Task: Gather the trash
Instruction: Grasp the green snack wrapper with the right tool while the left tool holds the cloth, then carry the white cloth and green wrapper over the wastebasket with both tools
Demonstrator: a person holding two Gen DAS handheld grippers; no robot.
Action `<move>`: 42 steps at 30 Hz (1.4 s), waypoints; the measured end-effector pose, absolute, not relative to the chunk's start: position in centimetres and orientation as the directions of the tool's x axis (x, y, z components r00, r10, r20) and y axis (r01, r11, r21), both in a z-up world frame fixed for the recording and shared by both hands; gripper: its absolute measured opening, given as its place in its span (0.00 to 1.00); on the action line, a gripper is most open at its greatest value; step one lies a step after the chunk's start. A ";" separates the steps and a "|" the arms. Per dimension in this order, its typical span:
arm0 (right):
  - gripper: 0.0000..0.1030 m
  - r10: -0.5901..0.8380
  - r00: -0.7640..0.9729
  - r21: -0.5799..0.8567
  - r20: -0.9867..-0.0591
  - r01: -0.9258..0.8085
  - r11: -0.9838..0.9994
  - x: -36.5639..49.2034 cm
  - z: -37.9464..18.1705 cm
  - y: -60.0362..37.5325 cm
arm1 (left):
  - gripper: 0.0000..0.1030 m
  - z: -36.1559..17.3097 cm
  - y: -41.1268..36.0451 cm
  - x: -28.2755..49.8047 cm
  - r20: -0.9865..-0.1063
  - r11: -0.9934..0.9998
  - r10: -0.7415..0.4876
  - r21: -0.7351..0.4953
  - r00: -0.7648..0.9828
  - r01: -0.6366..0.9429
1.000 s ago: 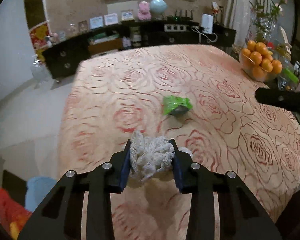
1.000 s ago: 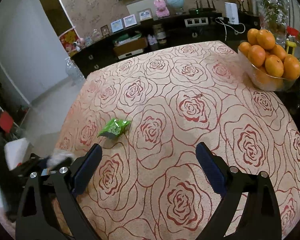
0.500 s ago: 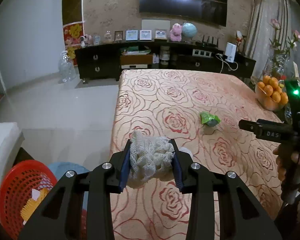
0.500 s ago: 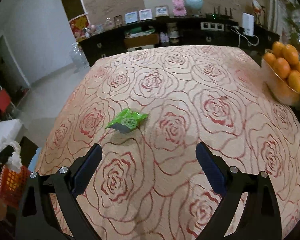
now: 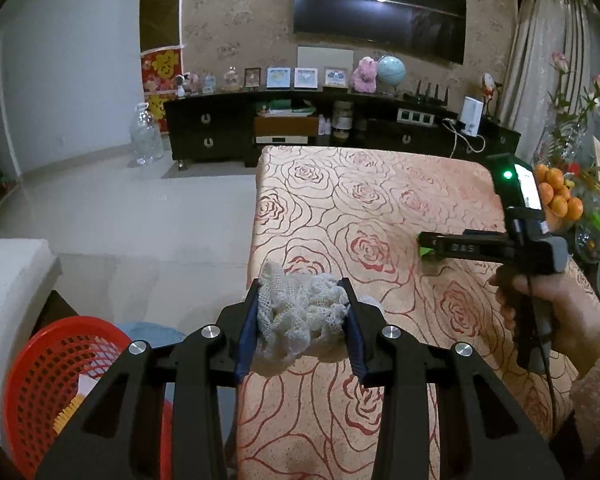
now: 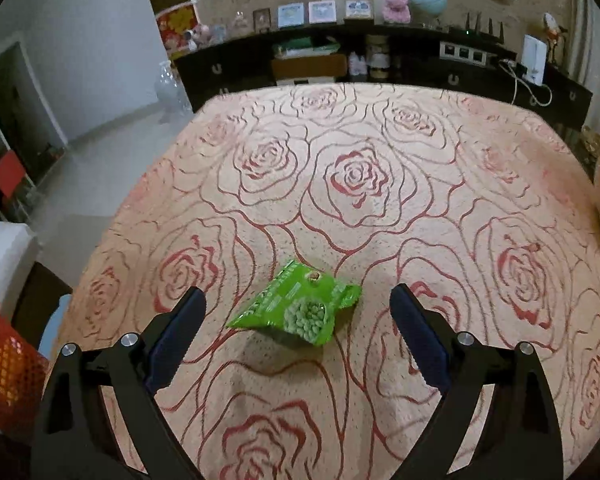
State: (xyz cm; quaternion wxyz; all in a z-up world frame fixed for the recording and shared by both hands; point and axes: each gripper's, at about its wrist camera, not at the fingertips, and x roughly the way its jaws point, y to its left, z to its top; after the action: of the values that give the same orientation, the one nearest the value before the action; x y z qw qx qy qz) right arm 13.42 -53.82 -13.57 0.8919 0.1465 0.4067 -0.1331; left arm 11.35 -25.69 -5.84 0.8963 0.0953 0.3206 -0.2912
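Note:
My left gripper (image 5: 302,322) is shut on a crumpled white foam net (image 5: 300,316) and holds it above the table's left edge. A red mesh basket (image 5: 48,380) stands on the floor below to the left, with some trash inside. My right gripper (image 6: 298,316) is open, its fingers on either side of a green snack wrapper (image 6: 300,312) that lies on the rose-patterned tablecloth (image 6: 352,176). In the left wrist view the right gripper (image 5: 432,246) hovers over the table and mostly hides the wrapper.
A bowl of oranges (image 5: 558,198) sits at the table's right edge beside a vase of flowers (image 5: 576,120). A dark cabinet (image 5: 300,132) with ornaments lines the far wall. The red basket also shows in the right wrist view (image 6: 8,368). A white cushion (image 5: 8,280) lies left.
My left gripper has pulled back and up from the table toward its left edge, still holding the net. My right gripper has moved forward and down until the green wrapper lies between its open fingers.

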 end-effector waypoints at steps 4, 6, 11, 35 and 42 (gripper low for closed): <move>0.78 -0.120 0.614 0.140 -0.780 0.358 0.923 14.2 -14.3 -53.7 | 0.34 -6.0 -25.8 11.2 -0.635 0.812 -0.458 -0.014 0.622 0.584; 0.71 -0.114 0.601 0.139 -0.791 0.359 0.923 14.6 -14.7 -53.6 | 0.34 -6.0 -25.9 11.1 -0.636 0.812 -0.456 -0.011 0.622 0.584; 0.55 -0.122 0.599 0.134 -0.791 0.364 0.922 14.7 -15.1 -53.7 | 0.34 -5.9 -25.8 11.2 -0.633 0.815 -0.455 -0.013 0.626 0.579; 0.37 -0.106 0.695 0.133 -0.711 0.281 0.950 10.2 -10.7 -50.8 | 0.34 -4.5 -24.4 10.9 -0.589 0.833 -0.440 0.013 0.678 0.553; 0.37 -0.091 0.749 0.140 -0.656 0.239 0.961 7.4 -8.1 -48.4 | 0.34 -3.6 -23.9 10.5 -0.561 0.834 -0.451 0.012 0.694 0.551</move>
State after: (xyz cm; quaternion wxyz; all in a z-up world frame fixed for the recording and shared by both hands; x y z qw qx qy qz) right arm 7.38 -48.42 -8.06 0.9288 0.1084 0.3430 -0.0889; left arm 10.49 -23.92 -3.61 0.9160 0.0898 0.2794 -0.2734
